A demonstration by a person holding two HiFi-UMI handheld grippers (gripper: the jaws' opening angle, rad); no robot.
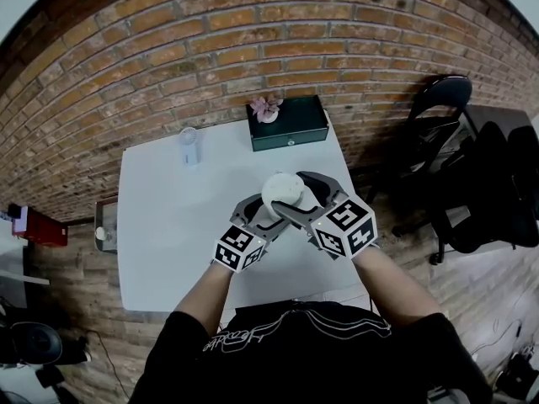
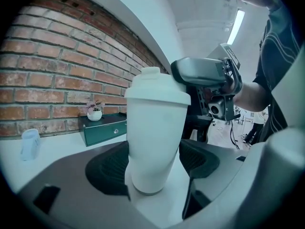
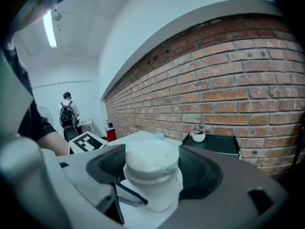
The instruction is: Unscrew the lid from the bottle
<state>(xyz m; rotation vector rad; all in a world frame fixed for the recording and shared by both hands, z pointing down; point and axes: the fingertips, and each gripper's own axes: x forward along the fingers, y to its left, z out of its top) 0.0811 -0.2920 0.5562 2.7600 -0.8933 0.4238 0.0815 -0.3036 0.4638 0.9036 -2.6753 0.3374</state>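
A white bottle (image 1: 282,190) with a white lid (image 2: 157,87) stands upright mid-table (image 1: 168,225). My left gripper (image 1: 271,211) reaches in low, and its dark pads (image 2: 107,168) flank the bottle's lower body (image 2: 155,142) closely without a clear squeeze. My right gripper (image 1: 296,199) comes in from the right at the top. In the right gripper view its pads (image 3: 198,173) sit against both sides of the lid (image 3: 151,159), so my right gripper (image 3: 151,168) is shut on it. The bottle's base rests on the table between the left jaws.
A dark green box (image 1: 288,123) with a small potted plant (image 1: 267,109) sits at the table's far edge by the brick wall. A small clear cup (image 1: 189,146) stands at the back left. Black chairs (image 1: 446,141) stand right of the table.
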